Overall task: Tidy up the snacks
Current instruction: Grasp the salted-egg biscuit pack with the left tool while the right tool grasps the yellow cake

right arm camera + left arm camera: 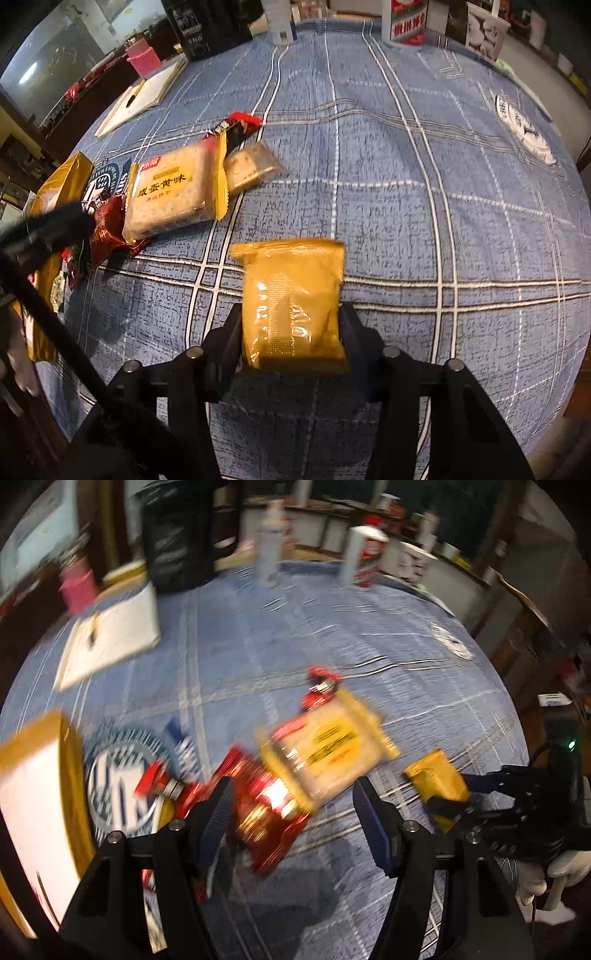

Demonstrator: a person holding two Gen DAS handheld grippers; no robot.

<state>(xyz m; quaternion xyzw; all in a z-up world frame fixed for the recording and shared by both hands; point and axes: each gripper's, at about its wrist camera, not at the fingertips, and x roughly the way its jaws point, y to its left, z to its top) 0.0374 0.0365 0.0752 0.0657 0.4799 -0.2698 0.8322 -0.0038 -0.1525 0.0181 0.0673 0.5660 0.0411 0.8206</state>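
Your right gripper (291, 332) is clamped on a yellow snack packet (293, 299), pinched at both sides and held just above the blue plaid tablecloth (424, 206); the left wrist view shows that same yellow snack packet (437, 781) in the right gripper (456, 801) at the right edge. Your left gripper (293, 823) is spread wide with nothing between the fingers, hovering over a red foil packet (266, 805); that view is motion-blurred. Left of the yellow packet lies the snack pile: a beige cracker pack with yellow ends (173, 192), partly overlapping the dark red foil packet (107, 229), a small clear-wrapped bar (251, 168) touching its right end, and a red-and-black wrapper (236, 127) behind it. A large gold bag (61, 184) sits at the far left, beside a round navy-and-white packet (107, 181). Farther back: an open notebook (144, 96), a pink container (144, 59), a black box (207, 26), a red-and-white box (406, 22).
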